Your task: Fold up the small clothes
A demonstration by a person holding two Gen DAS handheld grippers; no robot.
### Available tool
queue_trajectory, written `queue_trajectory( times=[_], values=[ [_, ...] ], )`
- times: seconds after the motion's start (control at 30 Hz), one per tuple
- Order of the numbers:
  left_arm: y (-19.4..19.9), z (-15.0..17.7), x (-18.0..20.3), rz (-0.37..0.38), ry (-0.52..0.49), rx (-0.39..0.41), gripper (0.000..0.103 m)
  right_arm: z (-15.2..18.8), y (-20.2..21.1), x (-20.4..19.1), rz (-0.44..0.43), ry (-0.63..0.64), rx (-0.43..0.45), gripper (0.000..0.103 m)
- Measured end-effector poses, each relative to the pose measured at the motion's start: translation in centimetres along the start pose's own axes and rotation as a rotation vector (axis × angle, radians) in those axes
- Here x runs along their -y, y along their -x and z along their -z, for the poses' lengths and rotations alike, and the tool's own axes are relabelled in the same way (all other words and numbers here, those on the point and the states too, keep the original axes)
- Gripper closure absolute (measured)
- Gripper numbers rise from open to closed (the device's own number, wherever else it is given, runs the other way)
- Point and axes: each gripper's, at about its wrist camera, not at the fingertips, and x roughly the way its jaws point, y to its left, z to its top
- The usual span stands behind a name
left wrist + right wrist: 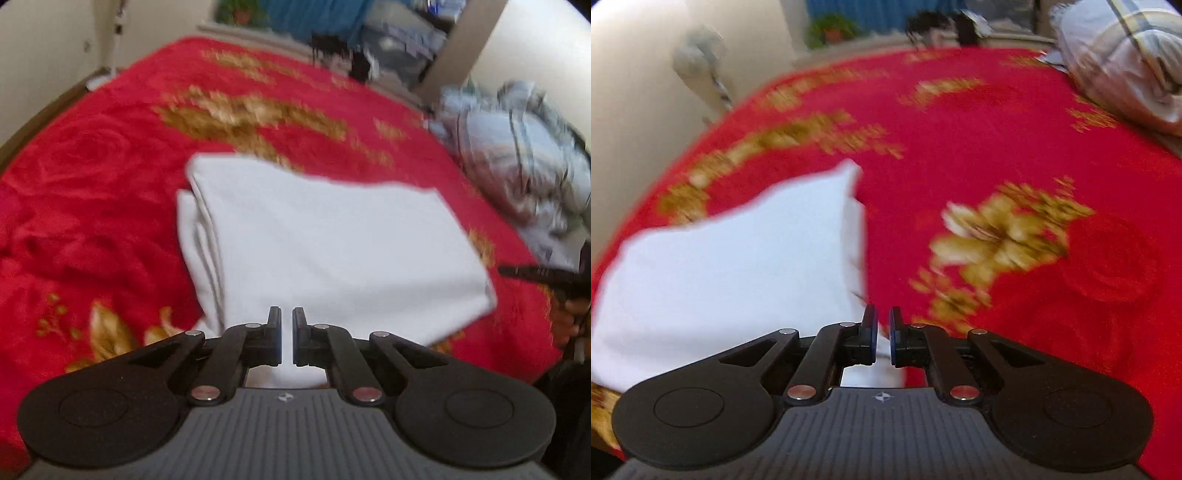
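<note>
Left wrist view: the left tool [287,334] points down at a folded white garment [332,251] that lies on a bed covered by a red blanket with gold flowers [92,192]. Its two black fingers stand almost together with only a thin slit between them, and through that slit white cloth shows; the near edge of the garment runs under the fingertips, but whether the pads pinch any cloth cannot be told. The garment is folded into a rough rectangle, with stacked layers showing along its left edge. At the right edge of this view a hand [569,317] holds the other tool, of which only a dark tip is seen, just beside the garment's right corner. A crumpled pale blue checked bedding bundle [524,158] sits on the far right of the bed, well apart from the garment.

Right wrist view: the right tool [882,336] hangs over the garment's right corner [738,277]. Its jaws are nearly closed, a narrow gap left between the blue-edged pads; white cloth lies just below and behind them, yet a grip cannot be made out. The picture is blurred. Beyond the bed stand a potted plant [833,29] and a pale wall [635,110].
</note>
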Motion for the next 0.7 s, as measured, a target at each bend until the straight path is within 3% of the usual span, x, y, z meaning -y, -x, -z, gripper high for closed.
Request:
queue_trajectory(
  times=[0.07, 0.1, 0.17, 0.2, 0.27, 0.33, 0.47, 0.53, 0.7],
  values=[
    [-2.0, 0.1, -0.1, -0.034, -0.006, -0.082, 0.093, 0.5, -1.1, -0.3, -0.027, -0.005, -0.039, 0.088],
    [-3.1, 0.5, -0.3, -0.067, 0.0, -0.132, 0.085, 0.7, -2.0, -0.6, -0.006, 0.011, -0.073, 0.088],
    [-4.7, 1.3, -1.5, -0.149, 0.025, -0.223, 0.088, 1.6, -4.0, -0.7, 0.076, 0.063, -0.164, 0.088],
    [-4.6, 1.3, -1.8, -0.145, 0.048, -0.223, 0.088, 1.9, -4.5, -0.6, 0.101, 0.069, -0.19, 0.088],
    [-3.4, 0.8, -2.1, -0.117, 0.088, -0.163, 0.086, 1.6, -4.3, -0.6, 0.096, 0.06, -0.183, 0.088],
    [-1.9, 0.5, -2.2, -0.121, 0.103, -0.09, 0.077, 1.1, -3.1, -1.2, 0.098, 0.092, -0.125, 0.086],
    [0.0, -0.1, -1.9, -0.121, 0.148, -0.011, 0.074, -0.1, -0.8, -2.2, 0.088, 0.138, -0.021, 0.082],
    [0.6, -0.1, -1.8, -0.129, 0.175, 0.02, 0.059, -0.6, -0.5, -2.5, 0.067, 0.142, 0.007, 0.082],
    [1.3, -0.5, -2.4, -0.155, 0.258, 0.062, 0.036, -2.0, -0.7, -3.3, 0.034, 0.135, 0.048, 0.082]
  ],
)
